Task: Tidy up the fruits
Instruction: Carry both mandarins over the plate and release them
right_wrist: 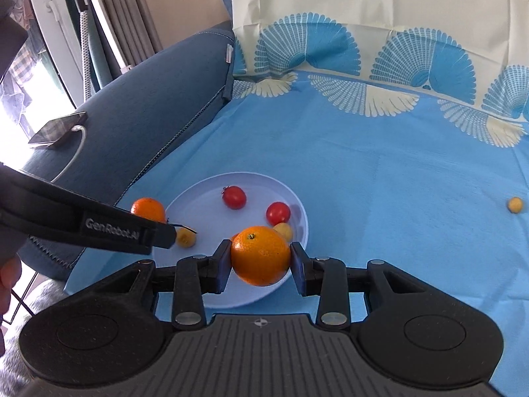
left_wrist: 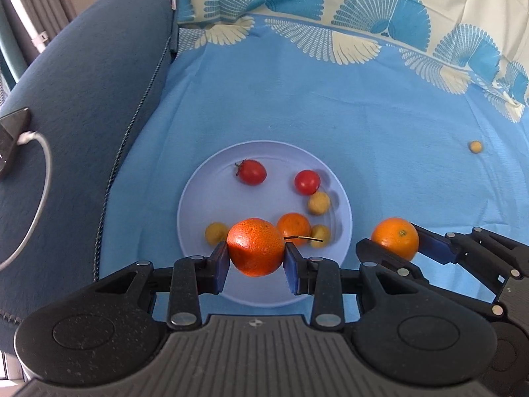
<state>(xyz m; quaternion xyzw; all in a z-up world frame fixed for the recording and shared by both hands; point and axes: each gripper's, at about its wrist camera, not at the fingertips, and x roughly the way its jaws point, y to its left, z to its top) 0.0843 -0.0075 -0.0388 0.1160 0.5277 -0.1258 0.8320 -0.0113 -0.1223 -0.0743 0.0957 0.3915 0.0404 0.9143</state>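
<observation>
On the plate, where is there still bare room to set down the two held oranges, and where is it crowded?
The plate is bare along its left side below the stemmed tomato and along its near rim, under the left gripper. Its right half is crowded: the second tomato, small yellow fruits and an orange sit close together. Outside the plate, the blue cloth is open.

Two matching black hand-held grippers with blue pads

Each of the left gripper point(left_wrist: 256, 261) and the right gripper point(right_wrist: 260, 259) has a ribbed dark grey plastic base with a small round crosshair mark, flanked by two rounded black housings with circular recesses. Black linkage bars, pinned with silver round rivets, carry flat blue rubber finger pads point(left_wrist: 221, 259). White "GenRobot.AI" lettering runs along the left gripper's side, seen from the right wrist.
</observation>
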